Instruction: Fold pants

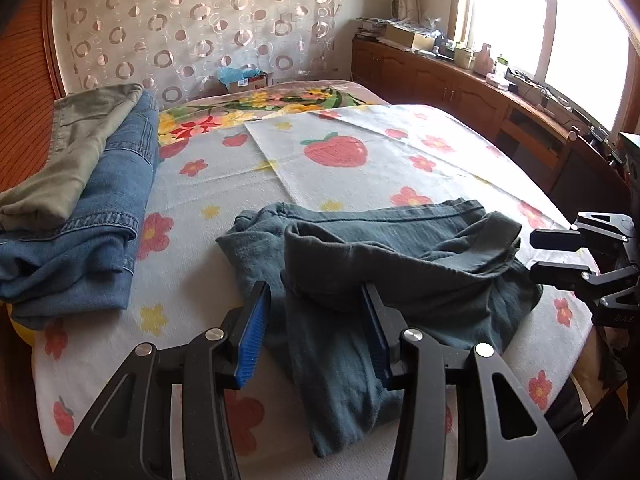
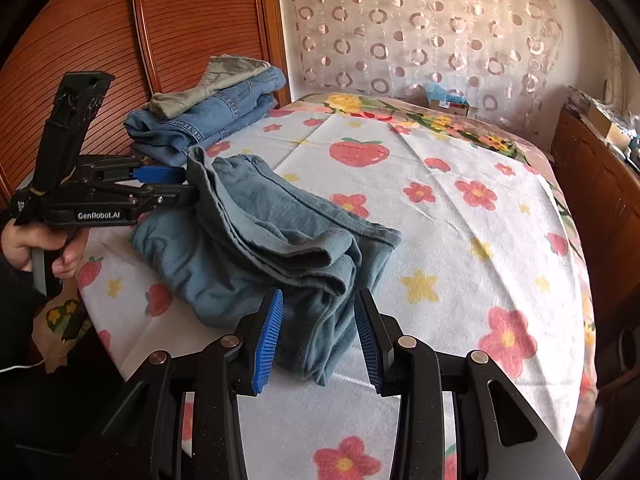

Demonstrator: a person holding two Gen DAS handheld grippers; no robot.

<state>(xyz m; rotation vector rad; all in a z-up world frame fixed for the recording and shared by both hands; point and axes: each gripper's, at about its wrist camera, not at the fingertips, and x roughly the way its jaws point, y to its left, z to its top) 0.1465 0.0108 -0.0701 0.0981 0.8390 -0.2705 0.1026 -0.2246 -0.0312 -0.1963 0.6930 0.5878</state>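
The teal pants (image 1: pixel 400 264) are seen bunched near the front edge of the bed, on the strawberry-and-flower blanket (image 1: pixel 360 148), doubled over themselves so that a thick rolled edge lies on top and a looser layer is spread beneath; the fold appears partly made, not flattened. In the right wrist view one end of the pile is lifted off the blanket, and this is explained by the left gripper (image 2: pixel 186 184), which is brought in from the side at that end: whether the raised edge is actually pinched between its fingers cannot be told there, since the tips are hidden behind the cloth. In its own camera the left gripper (image 1: pixel 316 320) is shown with the jaws spread wide, fabric lying between them without being clamped. The right gripper (image 2: pixel 318 332) is likewise held wide open, straddling the near end of the pile, with nothing gripped; it is judged to be positioned for taking that end. A stack of blue jeans (image 1: pixel 92 216) with an olive garment (image 1: pixel 76 152) on top is kept well apart at the far left, presumably as finished pieces
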